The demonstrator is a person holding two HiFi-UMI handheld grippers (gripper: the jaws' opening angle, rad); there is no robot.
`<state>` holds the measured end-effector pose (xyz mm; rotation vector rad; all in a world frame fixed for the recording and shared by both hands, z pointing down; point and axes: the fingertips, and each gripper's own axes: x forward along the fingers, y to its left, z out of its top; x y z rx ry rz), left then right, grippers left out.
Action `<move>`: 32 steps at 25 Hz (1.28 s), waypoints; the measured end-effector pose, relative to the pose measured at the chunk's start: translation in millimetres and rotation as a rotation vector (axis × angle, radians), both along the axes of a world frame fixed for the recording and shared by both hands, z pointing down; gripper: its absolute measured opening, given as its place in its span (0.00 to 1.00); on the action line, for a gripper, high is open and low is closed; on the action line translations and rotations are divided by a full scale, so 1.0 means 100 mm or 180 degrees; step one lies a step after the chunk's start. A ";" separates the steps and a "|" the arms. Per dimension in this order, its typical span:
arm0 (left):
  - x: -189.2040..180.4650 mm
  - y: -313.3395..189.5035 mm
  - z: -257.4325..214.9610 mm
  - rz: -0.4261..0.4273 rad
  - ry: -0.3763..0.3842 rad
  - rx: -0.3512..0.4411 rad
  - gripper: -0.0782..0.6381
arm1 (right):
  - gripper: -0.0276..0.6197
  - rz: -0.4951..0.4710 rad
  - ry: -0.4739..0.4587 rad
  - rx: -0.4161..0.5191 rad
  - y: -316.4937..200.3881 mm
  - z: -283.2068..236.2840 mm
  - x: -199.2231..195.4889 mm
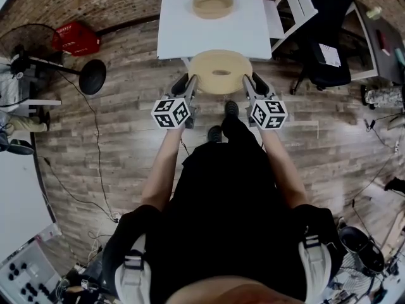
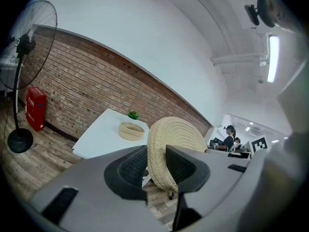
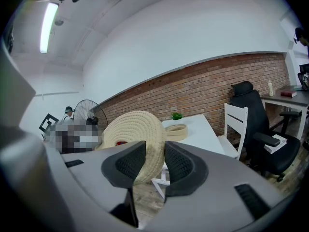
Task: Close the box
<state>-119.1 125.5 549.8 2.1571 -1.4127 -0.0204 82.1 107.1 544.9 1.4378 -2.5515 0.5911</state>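
I hold a round woven straw lid (image 1: 219, 71) in the air between both grippers, near the front edge of a white table (image 1: 180, 33). My left gripper (image 1: 190, 82) is shut on the lid's left rim (image 2: 171, 144), its pads (image 2: 133, 166) pressing the weave. On the right rim (image 3: 137, 129), my right gripper (image 1: 249, 81) is shut the same way. The matching open woven box (image 1: 212, 5) stands farther back on the table, and it also shows in the left gripper view (image 2: 131, 130) and the right gripper view (image 3: 176, 131).
A standing fan (image 1: 44, 52) and a red container (image 1: 76, 38) are on the wooden floor at the left. To the right of the table are a white chair (image 1: 288, 8) and a black office chair (image 1: 326, 56). A small green plant (image 2: 133, 115) sits at the table's far edge.
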 end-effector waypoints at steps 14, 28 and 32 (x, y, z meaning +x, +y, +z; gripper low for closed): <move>-0.10 -0.37 0.02 -0.0093 -0.0036 -0.0068 0.29 | 0.23 -0.0090 -0.0059 -0.0093 -0.41 0.08 -0.10; 0.04 -1.05 -0.01 -0.0232 -0.0120 -0.0132 0.29 | 0.23 -0.0263 -0.0101 -0.0135 -1.22 0.08 0.02; 0.07 -1.27 -0.05 -0.0280 -0.0140 -0.0156 0.29 | 0.23 -0.0313 -0.0119 -0.0148 -1.48 0.06 0.04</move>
